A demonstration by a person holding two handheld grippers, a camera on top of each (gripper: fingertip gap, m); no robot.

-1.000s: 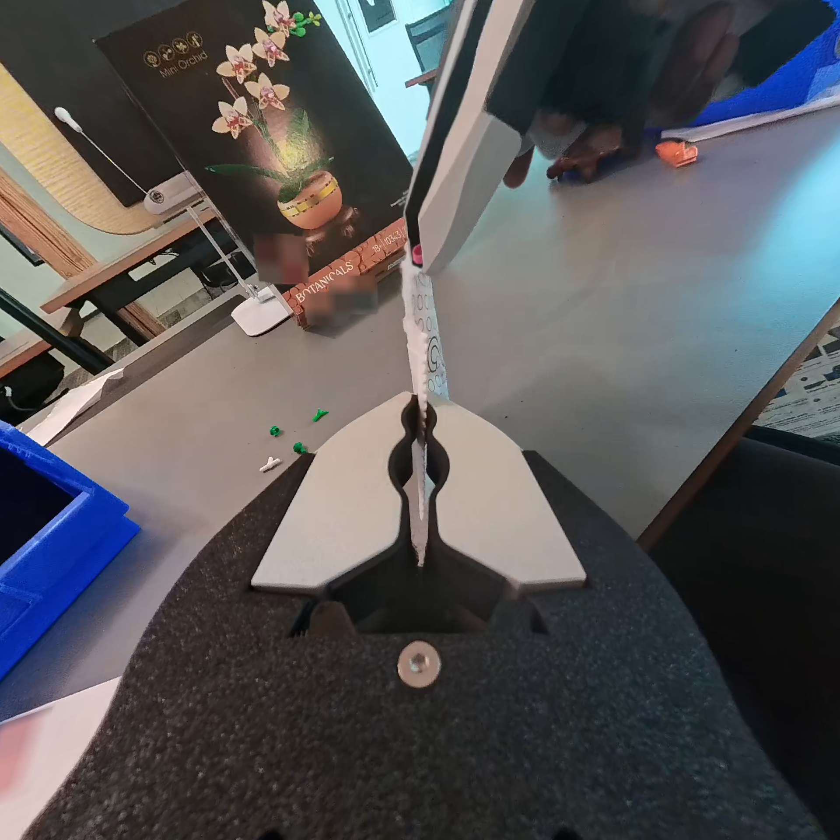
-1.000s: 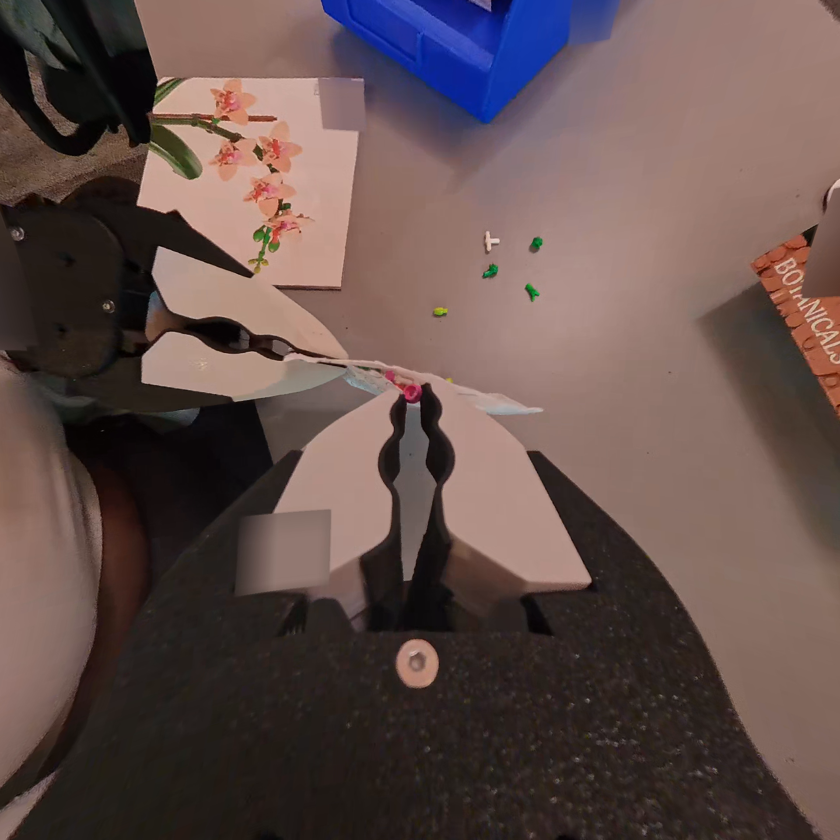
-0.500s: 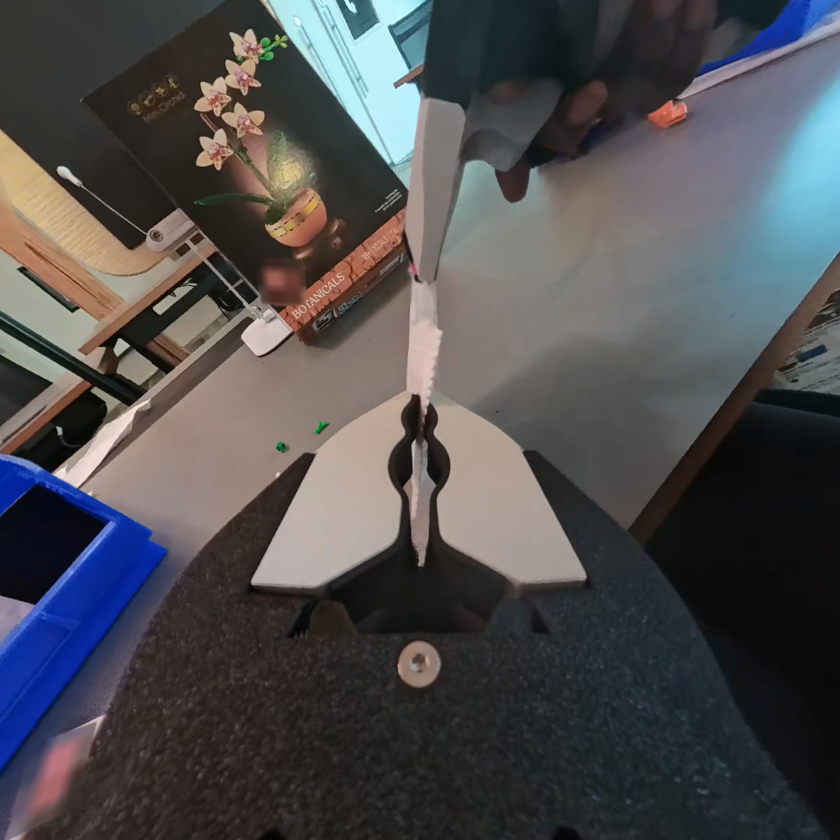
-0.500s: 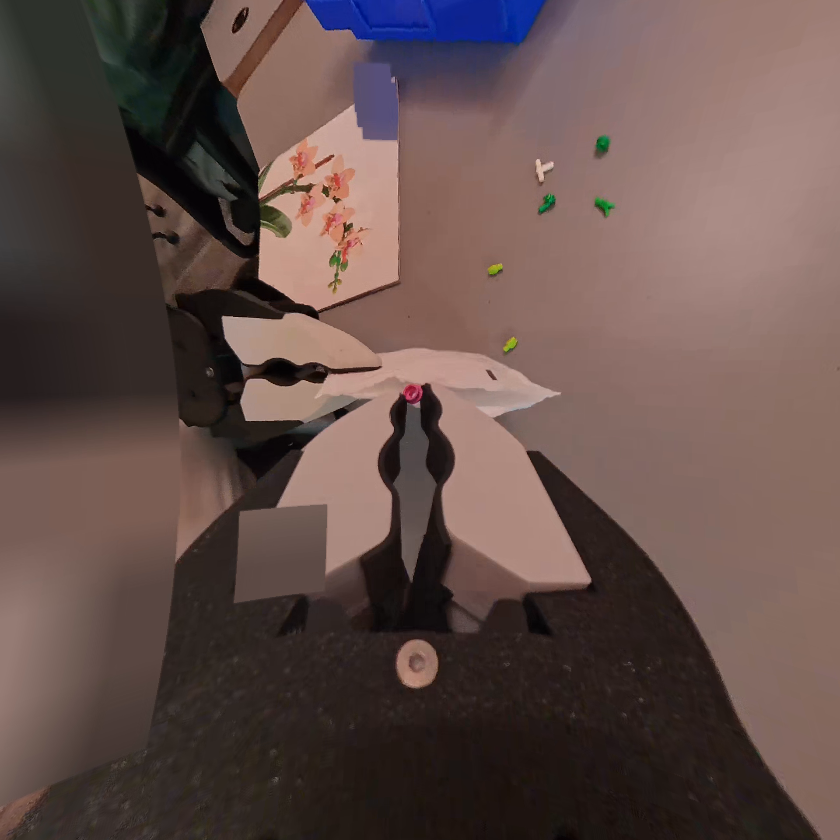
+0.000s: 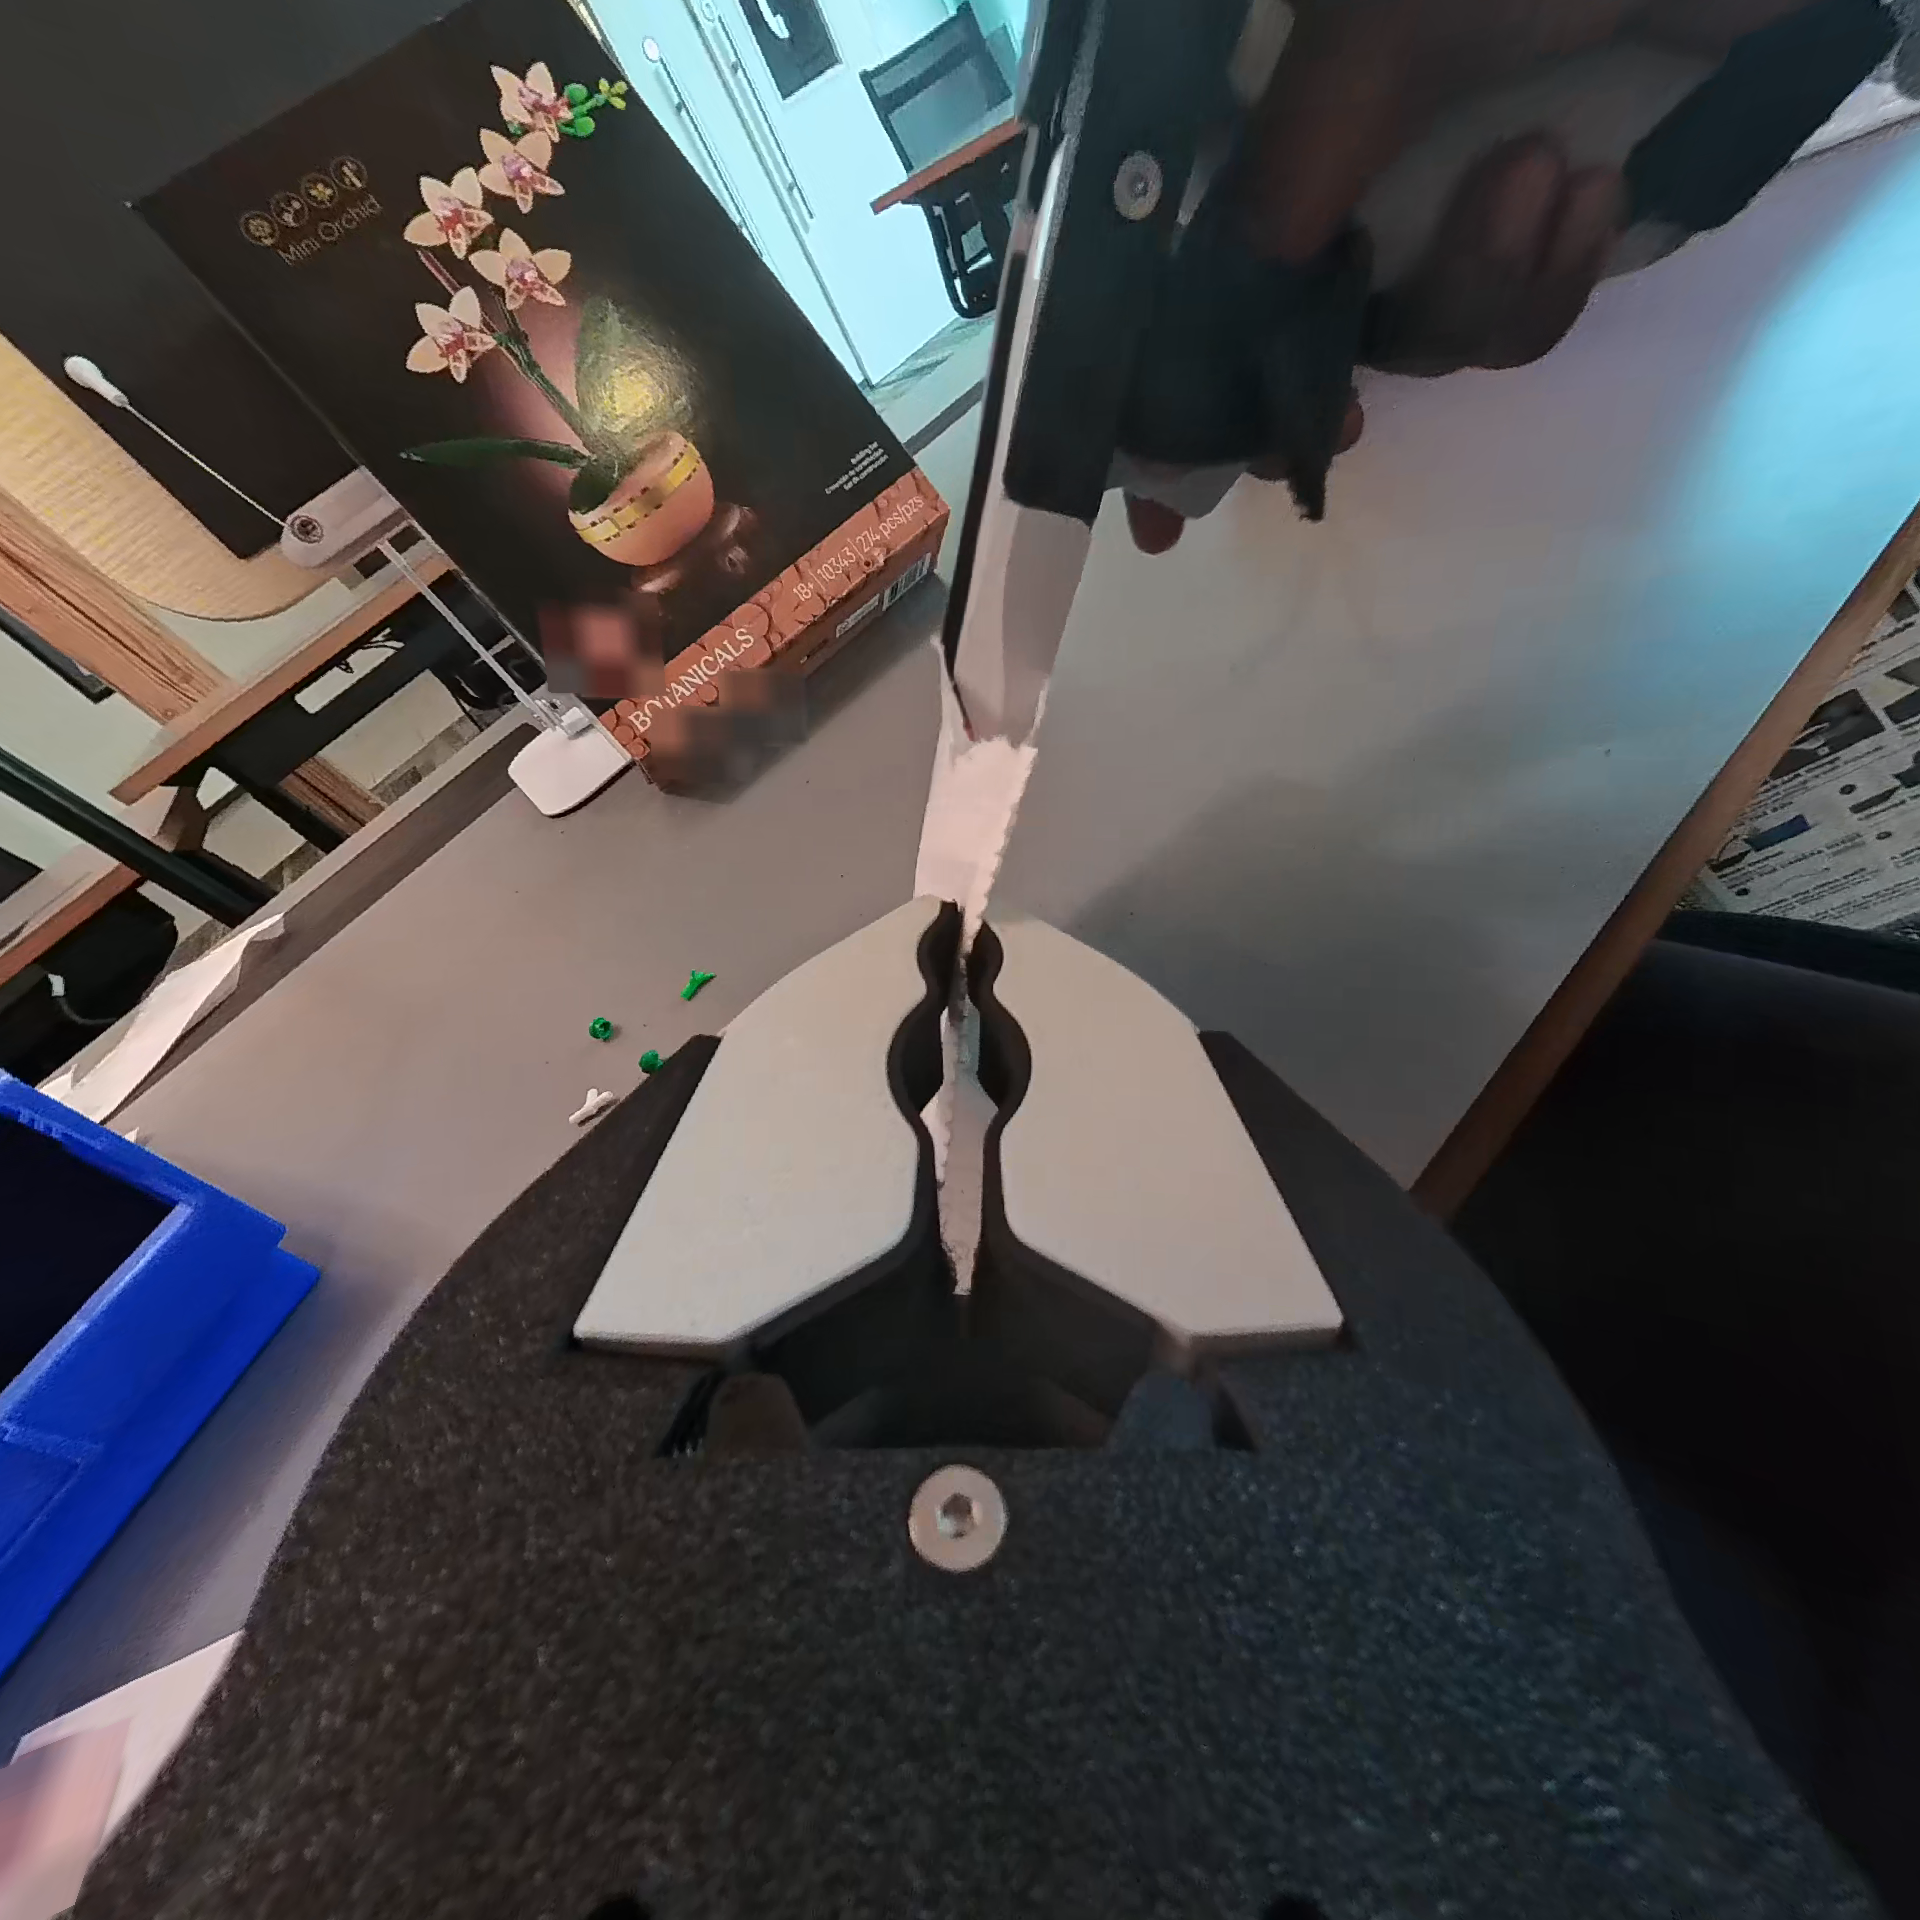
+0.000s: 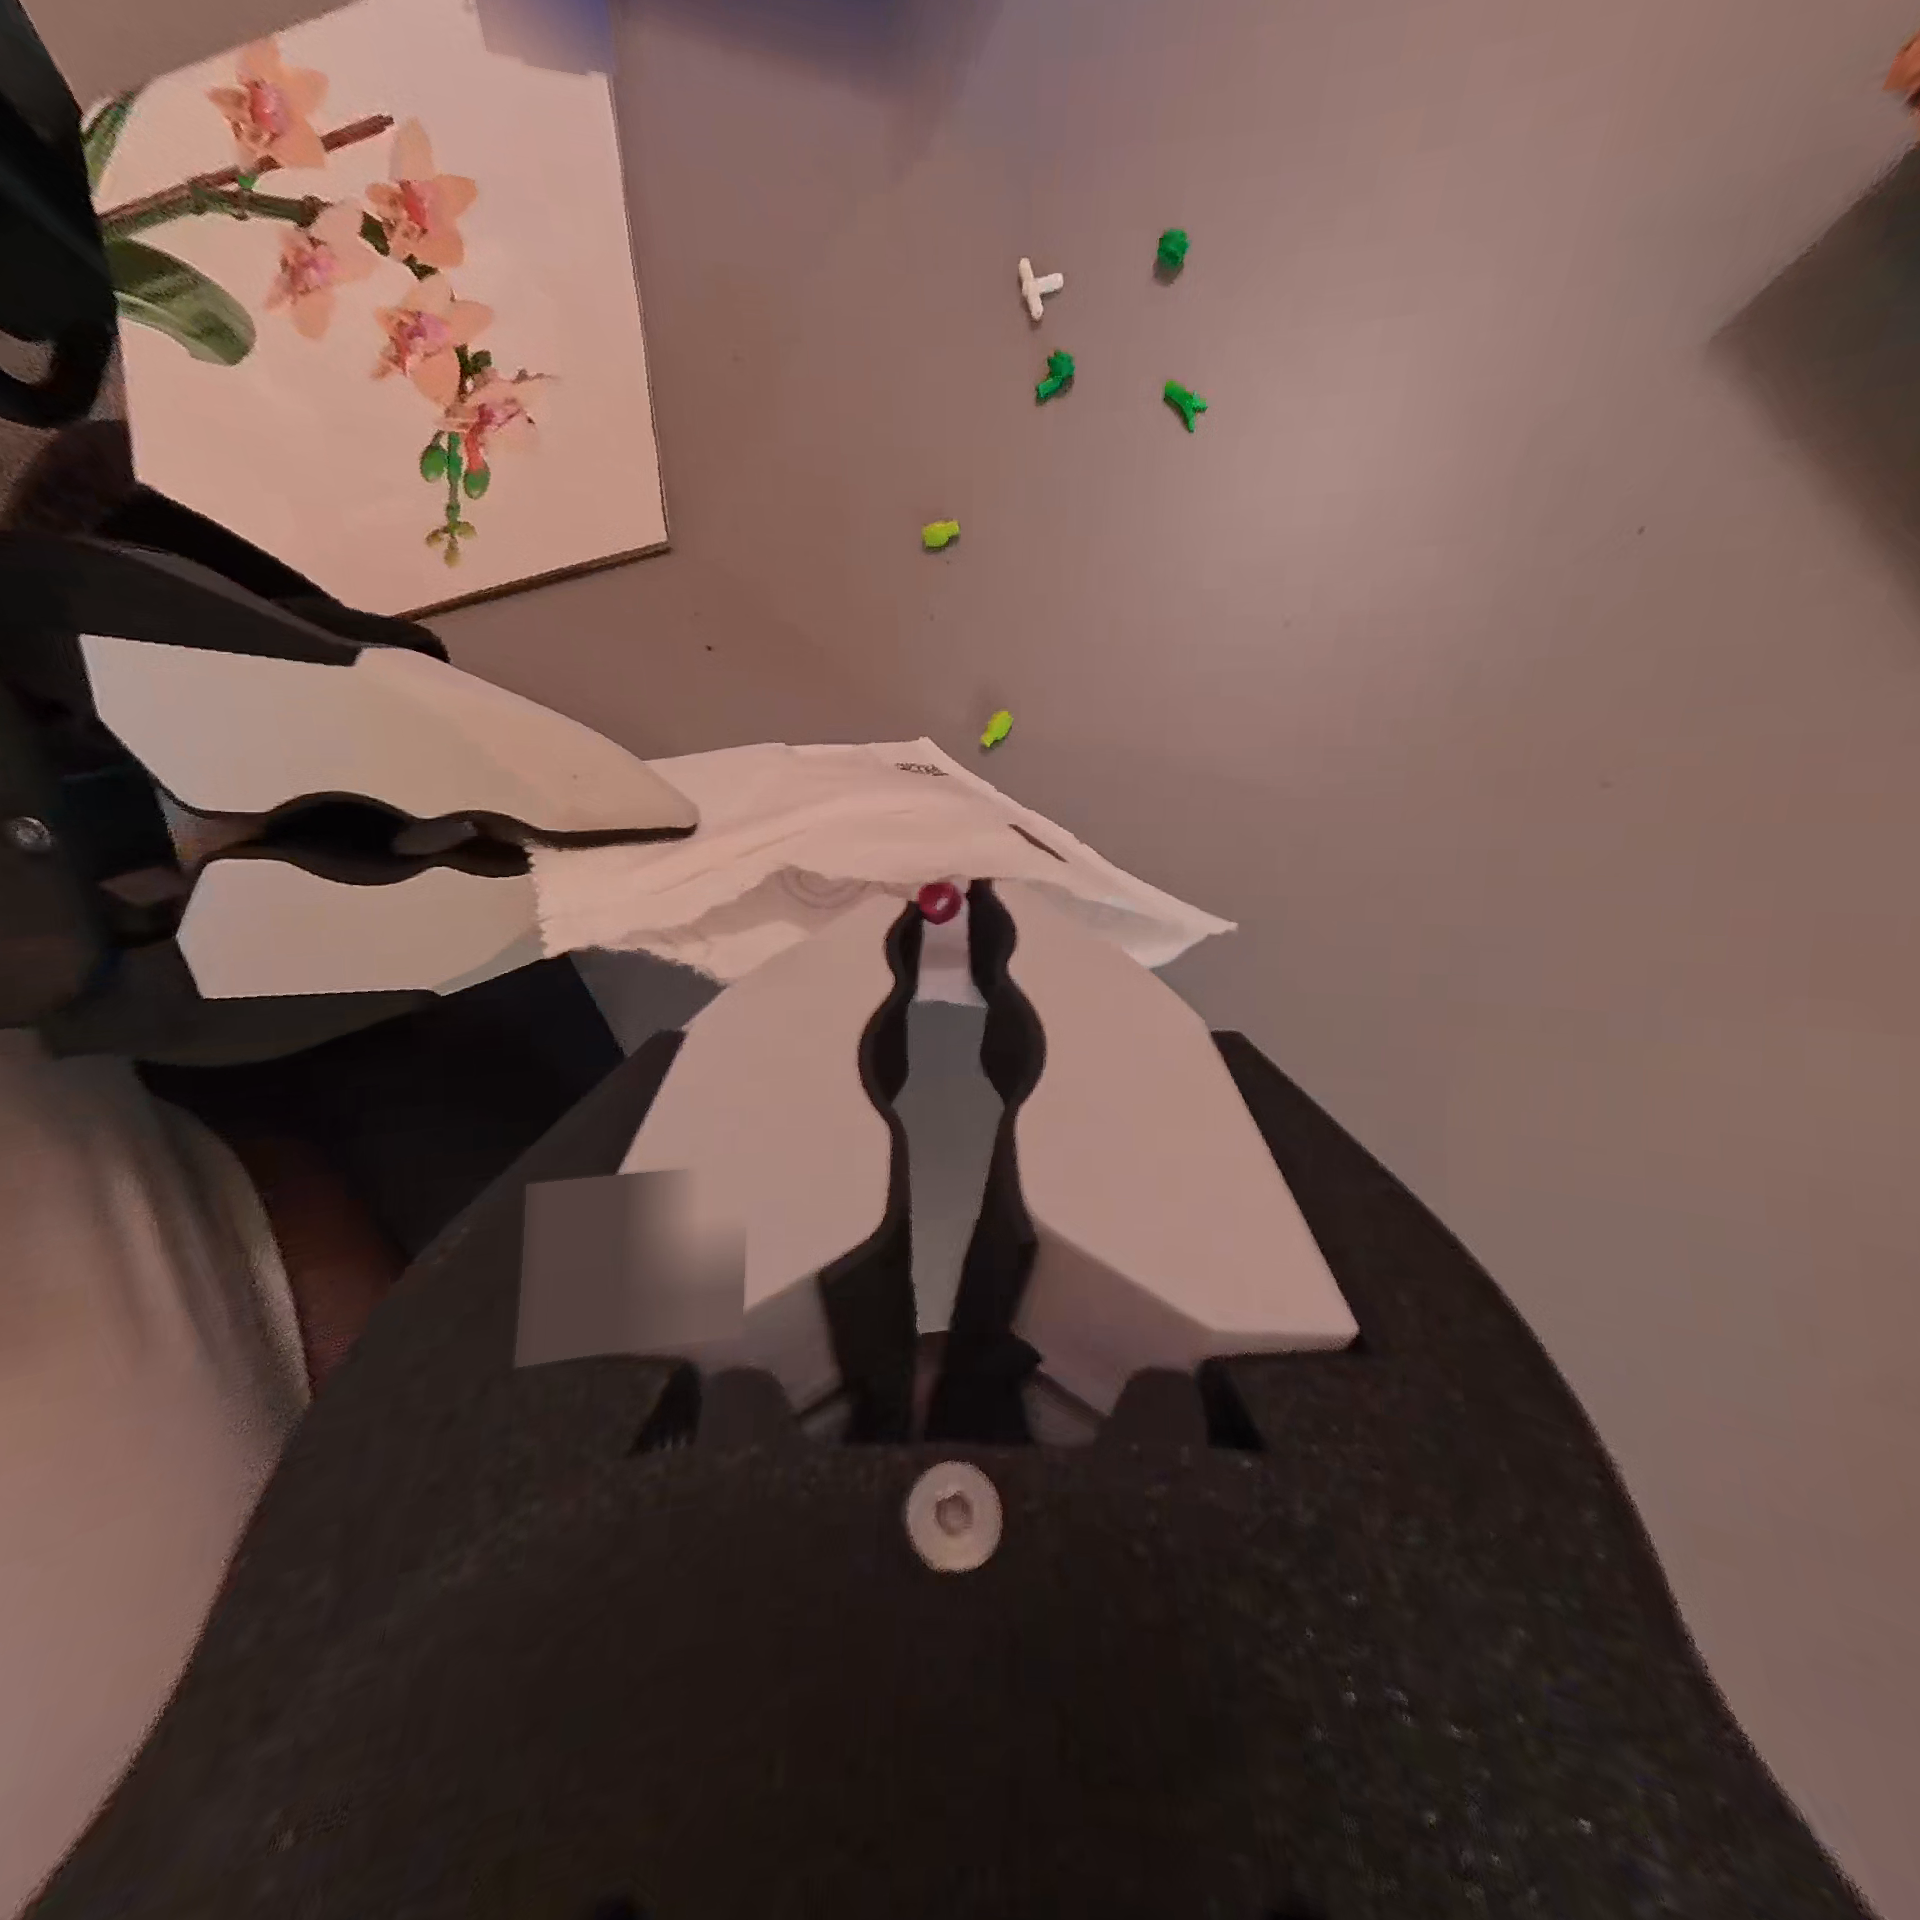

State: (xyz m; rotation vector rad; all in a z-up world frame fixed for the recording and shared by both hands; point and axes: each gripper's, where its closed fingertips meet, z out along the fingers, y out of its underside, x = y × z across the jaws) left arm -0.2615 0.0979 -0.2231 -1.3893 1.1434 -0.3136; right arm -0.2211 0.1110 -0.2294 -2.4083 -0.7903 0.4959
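I am pinching one end of a white paper bag (image 5: 971, 831) in my left tool (image 5: 961, 935), its fingers closed tight on the serrated edge that is running up the middle of the left wrist frame. My right tool (image 6: 951, 904), in the centre of the right wrist frame, is nearly closed on a small magenta piece (image 6: 938, 900) at the bag's open mouth; I cannot tell whether it is also gripping the paper. The bag (image 6: 831, 842) is hanging stretched between the two tools above the grey table (image 6: 1455, 727), probably so its mouth is staying open and reachable.

Several small green pieces (image 6: 1055, 376), lime ones (image 6: 938, 534) and a white one (image 6: 1037, 286) are lying loose on the table in the upper middle of the right wrist frame, well apart from the bag. A flower-printed booklet (image 6: 540, 312) is lying flat at upper left. In the left wrist frame a dark orchid box (image 5: 582, 395) is standing at upper left, a blue bin (image 5: 125, 1351) at lower left.
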